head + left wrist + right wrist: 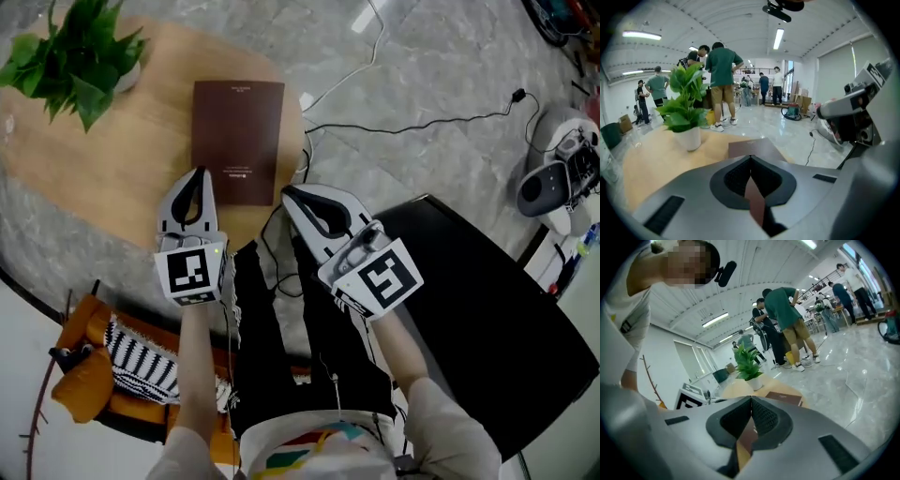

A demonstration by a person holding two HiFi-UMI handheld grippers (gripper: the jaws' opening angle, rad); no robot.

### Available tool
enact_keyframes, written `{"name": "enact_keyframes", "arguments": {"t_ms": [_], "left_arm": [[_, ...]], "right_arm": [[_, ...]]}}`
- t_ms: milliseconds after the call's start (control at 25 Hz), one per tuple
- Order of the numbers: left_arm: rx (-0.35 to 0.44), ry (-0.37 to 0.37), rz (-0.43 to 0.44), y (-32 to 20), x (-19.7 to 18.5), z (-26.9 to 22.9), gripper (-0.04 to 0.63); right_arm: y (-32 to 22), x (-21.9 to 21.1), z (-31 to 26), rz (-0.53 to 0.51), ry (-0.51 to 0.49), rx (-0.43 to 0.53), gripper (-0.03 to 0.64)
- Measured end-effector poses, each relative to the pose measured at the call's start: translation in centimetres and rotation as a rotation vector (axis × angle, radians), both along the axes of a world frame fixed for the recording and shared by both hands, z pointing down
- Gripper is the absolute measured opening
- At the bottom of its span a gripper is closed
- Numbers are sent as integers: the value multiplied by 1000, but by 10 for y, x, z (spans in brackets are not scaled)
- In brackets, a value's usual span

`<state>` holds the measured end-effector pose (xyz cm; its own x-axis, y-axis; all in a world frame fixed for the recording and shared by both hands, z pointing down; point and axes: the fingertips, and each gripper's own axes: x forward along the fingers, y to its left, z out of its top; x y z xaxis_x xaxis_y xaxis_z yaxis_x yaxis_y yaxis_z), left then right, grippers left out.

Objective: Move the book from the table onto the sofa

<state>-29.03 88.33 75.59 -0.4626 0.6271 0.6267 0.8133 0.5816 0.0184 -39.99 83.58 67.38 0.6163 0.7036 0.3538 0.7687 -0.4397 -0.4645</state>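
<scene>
Two empty grippers, jaws pressed together: I am holding my left gripper and right gripper at the near corners of the book lying on the table.

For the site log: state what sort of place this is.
Probably a big open lab or workshop hall with a staged living-room corner: a wooden table with a brown book and potted plant, several people standing on polished floor, strip lights overhead.
</scene>
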Motion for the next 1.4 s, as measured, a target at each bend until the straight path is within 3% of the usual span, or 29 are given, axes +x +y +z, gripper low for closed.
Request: {"name": "enact_keyframes", "arguments": {"t_ms": [120, 200, 280, 440, 680, 800, 840, 1000, 1120, 1240, 1400], "left_arm": [[67, 25, -23, -10, 9, 50, 8], [130, 13, -34, -22, 11, 71, 8], [134, 53, -9, -28, 8, 78, 8], [141, 130, 12, -31, 2, 81, 7], [201, 87, 44, -47, -32, 82, 8], [246, 20, 60, -60, -59, 82, 8], [264, -11, 69, -64, -68, 82, 8], [269, -42, 102, -71, -96, 81, 8], [282, -79, 88, -69, -102, 81, 8], [270, -73, 108, -68, -103, 80, 8], [258, -60, 122, -68, -104, 81, 8]], "right_arm": [[-1, 8, 30, -10, 101, 45, 13], [-5, 7, 49, 14, 120, 100, 57], [-6, 5, 63, 35, 107, 127, 95], [-6, -3, 72, 68, 96, 140, 98], [-13, -22, 80, 88, 59, 159, 108], [-19, -33, 88, 111, 62, 181, 254], [-22, -37, 91, 118, 60, 187, 273], [-36, -59, 105, 174, 12, 214, 316], [-53, -88, 127, 291, 18, 265, 321], [-66, -105, 149, 404, 139, 323, 331], [-70, -102, 167, 508, 460, 366, 333]]}}
